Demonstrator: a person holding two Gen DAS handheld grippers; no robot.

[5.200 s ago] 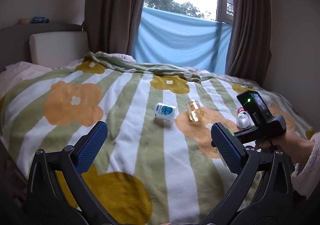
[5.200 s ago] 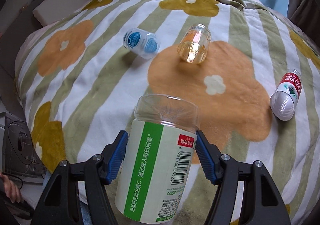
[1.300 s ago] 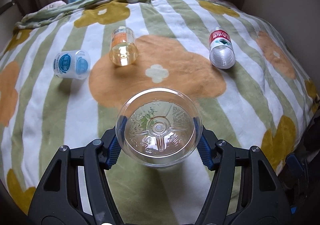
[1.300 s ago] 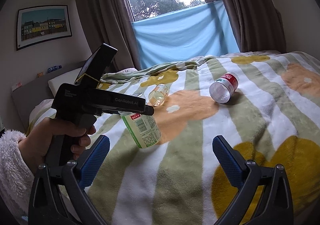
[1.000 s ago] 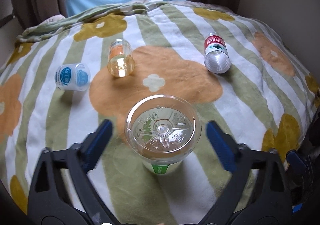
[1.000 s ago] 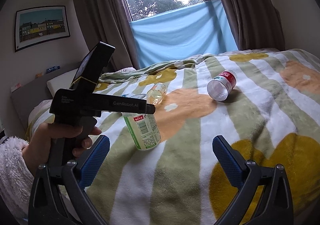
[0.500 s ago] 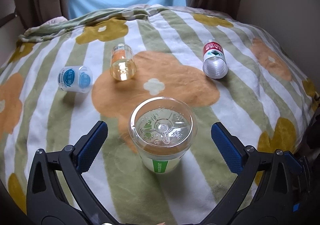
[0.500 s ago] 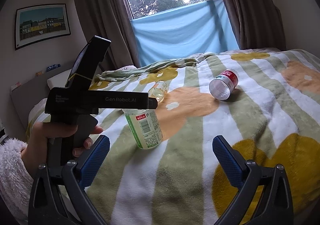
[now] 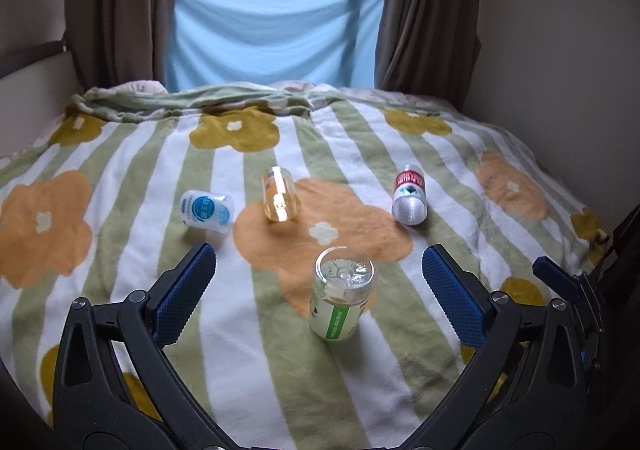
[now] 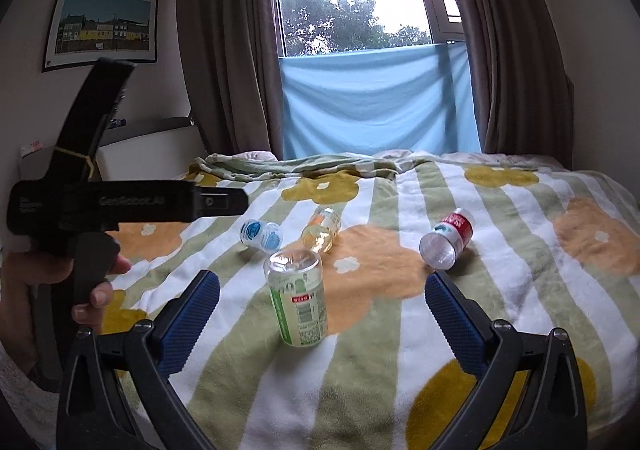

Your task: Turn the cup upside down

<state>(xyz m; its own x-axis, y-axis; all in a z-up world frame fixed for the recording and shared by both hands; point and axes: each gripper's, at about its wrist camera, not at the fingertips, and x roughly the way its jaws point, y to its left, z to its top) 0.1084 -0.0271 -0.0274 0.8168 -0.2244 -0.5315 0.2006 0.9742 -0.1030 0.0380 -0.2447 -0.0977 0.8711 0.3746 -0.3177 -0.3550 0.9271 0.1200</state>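
Note:
A clear plastic cup with a green and white label [image 9: 342, 300] stands upside down on the striped flower blanket, its base on top; it also shows in the right wrist view [image 10: 298, 300]. My left gripper [image 9: 318, 290] is open and empty, pulled back from the cup, which stands between and beyond its blue pads. My right gripper [image 10: 322, 308] is open and empty, held above the blanket on the near side of the cup. The left gripper's black body [image 10: 108, 202] shows at the left of the right wrist view, held by a hand.
Three more cups lie on their sides further back: a blue-labelled one [image 9: 207, 209], an amber one [image 9: 280, 200] and a red-labelled one [image 9: 409, 200]. The bed's blanket [image 9: 120, 178] fills the scene. Curtains and a blue cloth hang behind. A wall is at the right.
My left gripper let go of the green-labelled cup, opened wide and drew back and up. The cup stays upside down on the blanket. The right gripper stayed open.

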